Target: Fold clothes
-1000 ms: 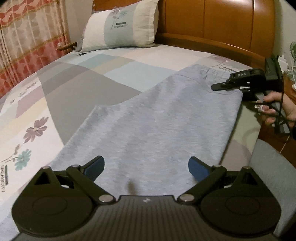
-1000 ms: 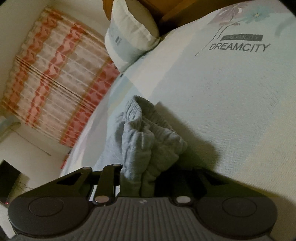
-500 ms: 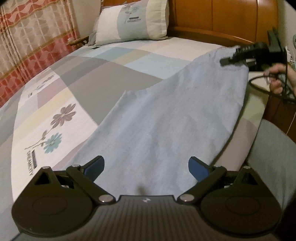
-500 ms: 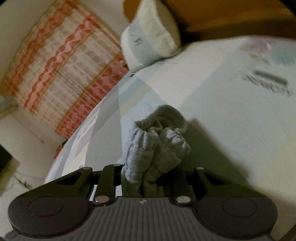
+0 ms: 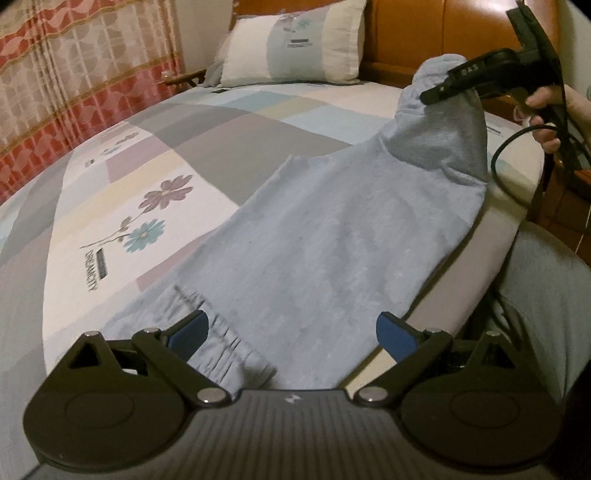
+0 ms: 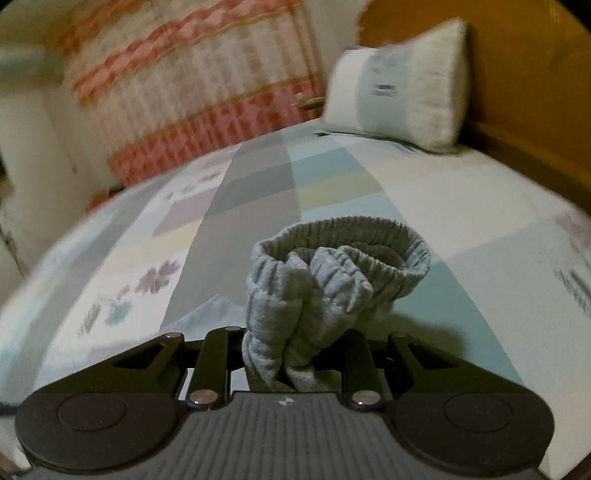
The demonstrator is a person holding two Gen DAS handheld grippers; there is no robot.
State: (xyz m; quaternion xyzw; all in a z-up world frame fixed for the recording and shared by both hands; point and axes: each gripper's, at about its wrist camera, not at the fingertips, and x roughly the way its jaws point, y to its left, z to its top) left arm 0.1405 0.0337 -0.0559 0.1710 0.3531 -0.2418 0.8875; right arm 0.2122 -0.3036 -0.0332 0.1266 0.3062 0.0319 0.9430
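— Where do the grey sweatpants (image 5: pixel 332 236) lie?
— Lengthwise along the bed (image 5: pixel 155 147) edge, toward the pillow (image 5: pixel 295 44). Your right gripper (image 5: pixel 439 90) pinches the pillow-end waistband aloft; your left gripper (image 5: pixel 291 328), spread, hovers over the opposite end.

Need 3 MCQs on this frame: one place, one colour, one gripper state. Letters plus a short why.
1. Where does the patchwork-cased pillow rest?
A. by the wooden headboard
B. on the floor
C. on the garment

2. The left gripper pads are:
A. red
B. blue
C. white

3. The right gripper is:
A. open, empty
B. out of view
C. shut on the light grey knit trousers

Key: A, pillow leans against the headboard; B, both pads show blue; C, the ribbed waistband is bunched between closed fingers.
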